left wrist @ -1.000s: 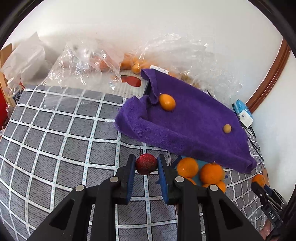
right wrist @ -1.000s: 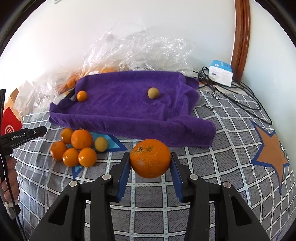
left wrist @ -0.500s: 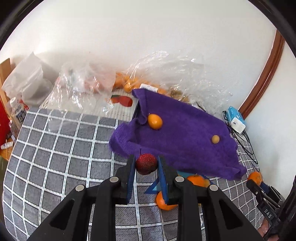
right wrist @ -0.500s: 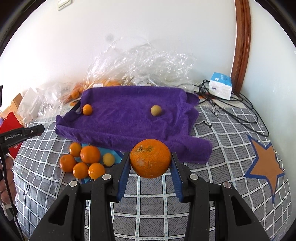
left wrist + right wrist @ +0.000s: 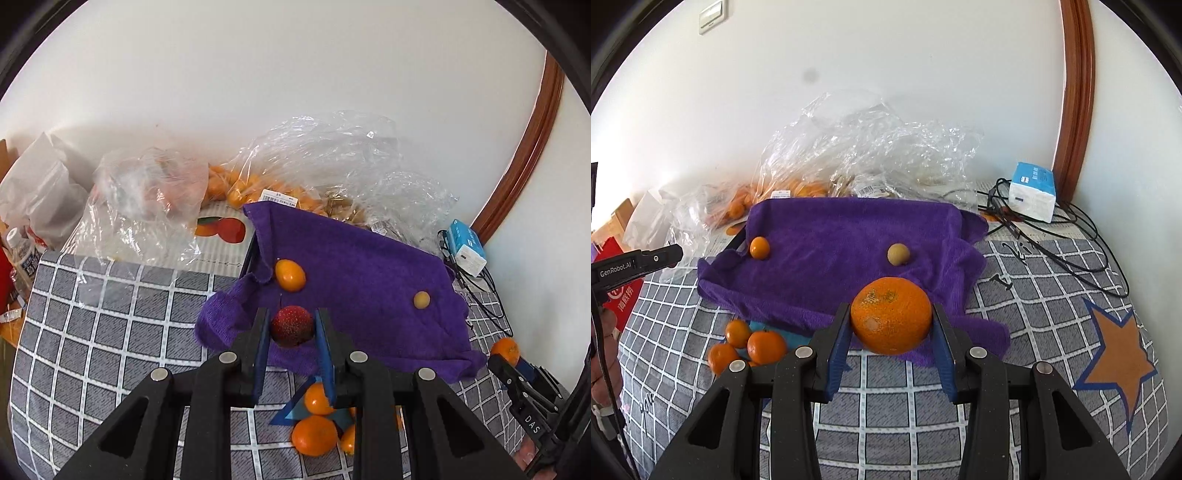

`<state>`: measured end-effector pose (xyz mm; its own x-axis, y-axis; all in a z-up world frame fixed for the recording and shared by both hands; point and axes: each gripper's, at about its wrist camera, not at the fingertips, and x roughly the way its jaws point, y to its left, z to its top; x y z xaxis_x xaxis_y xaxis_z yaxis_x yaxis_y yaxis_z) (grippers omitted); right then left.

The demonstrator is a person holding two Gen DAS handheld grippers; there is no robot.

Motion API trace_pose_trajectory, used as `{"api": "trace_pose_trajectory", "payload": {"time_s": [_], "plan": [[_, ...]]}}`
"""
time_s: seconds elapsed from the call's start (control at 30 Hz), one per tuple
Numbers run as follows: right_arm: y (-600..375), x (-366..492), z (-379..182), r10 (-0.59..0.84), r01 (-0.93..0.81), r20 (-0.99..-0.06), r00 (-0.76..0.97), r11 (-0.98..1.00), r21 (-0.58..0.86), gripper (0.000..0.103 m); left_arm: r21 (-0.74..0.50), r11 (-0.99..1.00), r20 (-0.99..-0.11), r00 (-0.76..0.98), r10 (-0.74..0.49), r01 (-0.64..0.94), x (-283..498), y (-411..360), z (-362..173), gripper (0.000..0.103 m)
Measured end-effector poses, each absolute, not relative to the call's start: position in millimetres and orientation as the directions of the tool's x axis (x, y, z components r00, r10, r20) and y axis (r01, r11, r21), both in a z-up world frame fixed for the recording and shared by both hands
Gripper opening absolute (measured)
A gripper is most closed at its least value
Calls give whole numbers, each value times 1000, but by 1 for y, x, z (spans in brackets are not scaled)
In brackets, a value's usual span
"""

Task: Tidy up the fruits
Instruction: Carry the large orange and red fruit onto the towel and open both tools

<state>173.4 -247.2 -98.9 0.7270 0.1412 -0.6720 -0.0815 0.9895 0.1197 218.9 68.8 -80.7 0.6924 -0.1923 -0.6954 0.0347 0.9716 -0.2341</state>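
On the grey checked tablecloth (image 5: 886,413), our left gripper (image 5: 291,328) clamps a bumpy red bayberry (image 5: 292,325); our right gripper (image 5: 891,325) clamps a blemished mandarin (image 5: 891,314).

A bumpy dark-red berry (image 5: 291,325) and a big scuffed orange (image 5: 891,314) each sit pinched, raised above the purple towel (image 5: 842,251).

Purple towel (image 5: 849,251), grey white-checked cloth (image 5: 905,417) with orange star (image 5: 1115,354), dark red berry (image 5: 291,325)

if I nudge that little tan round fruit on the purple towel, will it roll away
Probably it rolls a little: the tan fruit looks nearly round and sits free on the purple towel. The fuzzy, rumpled pile would likely stop it soon. It looks small, so presumably light.
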Motion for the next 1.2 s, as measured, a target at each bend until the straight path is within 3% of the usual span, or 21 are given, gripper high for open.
{"api": "trace_pose_trajectory", "payload": {"time_s": [0.53,0.9,1.2], "plan": [[-244,237,-118,124,-62,-699,704,992,113,42,-252,968,-726,657,-201,17,278,79,-105,23],[-240,277,-162,121,-61,-752,648,992,107,42,-287,958,-767,595,-241,19,297,75,-136,23],[-239,291,-176,101,-65,-777,621,995,78,42,-223,974,-805,559,-199,25,304,53,-155,23]]}}
